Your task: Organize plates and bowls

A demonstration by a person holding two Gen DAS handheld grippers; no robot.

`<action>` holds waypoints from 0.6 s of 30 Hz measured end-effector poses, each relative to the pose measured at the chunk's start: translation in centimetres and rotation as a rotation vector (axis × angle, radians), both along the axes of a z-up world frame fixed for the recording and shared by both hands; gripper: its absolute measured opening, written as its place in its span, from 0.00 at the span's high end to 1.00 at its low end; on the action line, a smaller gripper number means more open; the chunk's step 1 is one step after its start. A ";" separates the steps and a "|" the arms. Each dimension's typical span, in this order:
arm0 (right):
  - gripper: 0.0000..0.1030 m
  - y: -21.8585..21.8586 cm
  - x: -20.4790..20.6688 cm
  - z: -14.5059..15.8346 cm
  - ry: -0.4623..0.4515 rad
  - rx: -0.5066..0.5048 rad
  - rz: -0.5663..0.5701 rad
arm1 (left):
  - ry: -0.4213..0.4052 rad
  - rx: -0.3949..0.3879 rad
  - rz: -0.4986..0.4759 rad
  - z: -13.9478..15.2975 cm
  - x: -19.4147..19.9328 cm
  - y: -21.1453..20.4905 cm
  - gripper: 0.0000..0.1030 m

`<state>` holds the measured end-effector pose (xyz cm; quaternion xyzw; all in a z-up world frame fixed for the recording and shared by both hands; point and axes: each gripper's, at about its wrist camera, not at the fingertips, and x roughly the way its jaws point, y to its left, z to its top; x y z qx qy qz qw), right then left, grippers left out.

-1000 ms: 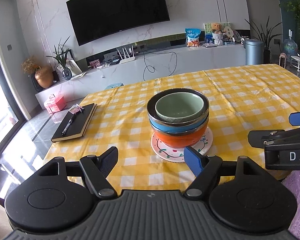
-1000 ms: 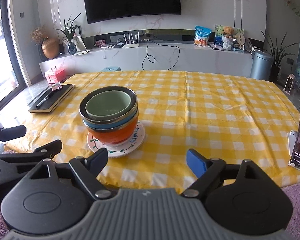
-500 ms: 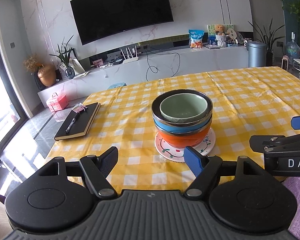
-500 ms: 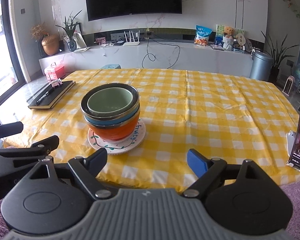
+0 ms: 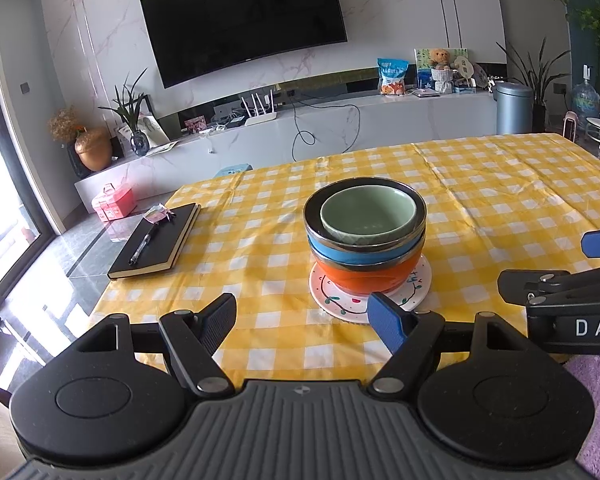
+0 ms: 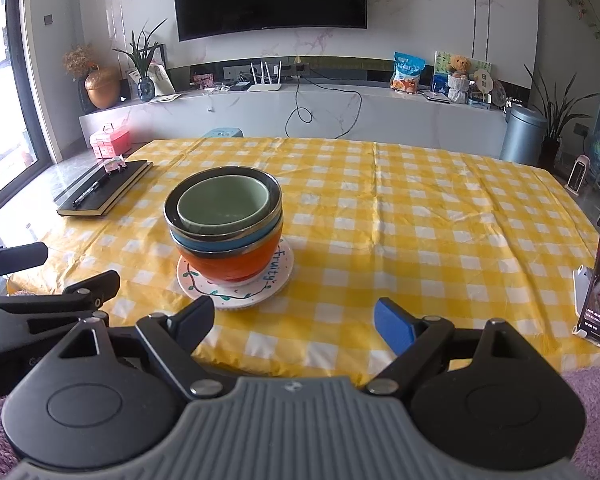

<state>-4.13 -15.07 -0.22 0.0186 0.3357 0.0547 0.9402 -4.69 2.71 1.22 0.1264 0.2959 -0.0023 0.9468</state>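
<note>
A stack of bowls stands on a white patterned plate near the front of the yellow checked table. An orange bowl is at the bottom, a blue bowl sits in it, and a green bowl sits on top. My left gripper is open and empty, just short of the plate. My right gripper is open and empty, in front of the plate's right side. Each gripper shows at the edge of the other's view.
A black notebook with a pen lies at the table's left edge. A phone on a stand is at the right edge. A TV console stands behind the table.
Both grippers have drawn back and risen slightly; the bowl stack looks a bit farther off. Nothing on the table has moved.
</note>
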 end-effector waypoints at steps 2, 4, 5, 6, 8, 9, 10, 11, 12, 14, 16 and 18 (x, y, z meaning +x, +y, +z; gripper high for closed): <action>0.17 0.0 0.0 -0.1 0.000 -0.001 0.001 | -0.001 -0.001 0.000 0.0 0.0 0.0 0.15; 0.17 0.0 0.0 -0.1 0.000 0.000 0.001 | 0.000 -0.001 0.001 -0.1 0.0 0.0 0.15; 0.17 0.0 0.0 -0.1 0.001 0.000 0.001 | 0.000 -0.001 0.001 0.0 0.0 0.0 0.15; 0.16 0.0 0.0 -0.1 0.001 0.000 0.000 | 0.000 -0.001 0.001 0.0 0.0 0.0 0.15; 0.16 0.0 0.0 -0.1 0.002 0.001 -0.002 | 0.001 -0.001 0.000 0.0 0.0 0.0 0.15; 0.16 0.0 0.1 -0.1 0.002 0.001 -0.002 | 0.000 0.000 0.000 0.0 0.0 0.0 0.15; 0.16 0.0 0.0 -0.1 0.002 0.001 -0.002 | 0.001 -0.001 0.000 0.0 0.0 0.0 0.15; 0.16 0.0 0.0 -0.1 0.002 0.002 -0.001 | 0.001 -0.001 0.000 0.0 0.0 0.0 0.15; 0.16 0.0 0.0 0.0 0.002 0.004 0.000 | 0.001 -0.001 -0.001 0.0 0.0 0.0 0.15; 0.16 0.0 0.0 -0.1 0.001 0.003 0.002 | 0.000 -0.001 0.000 0.0 0.0 0.0 0.15; 0.16 0.0 0.1 -0.1 0.001 0.002 0.001 | 0.000 -0.001 0.000 0.0 0.0 0.0 0.15; 0.16 0.0 0.1 -0.1 0.003 0.002 0.001 | 0.000 -0.001 0.001 0.0 0.0 0.0 0.15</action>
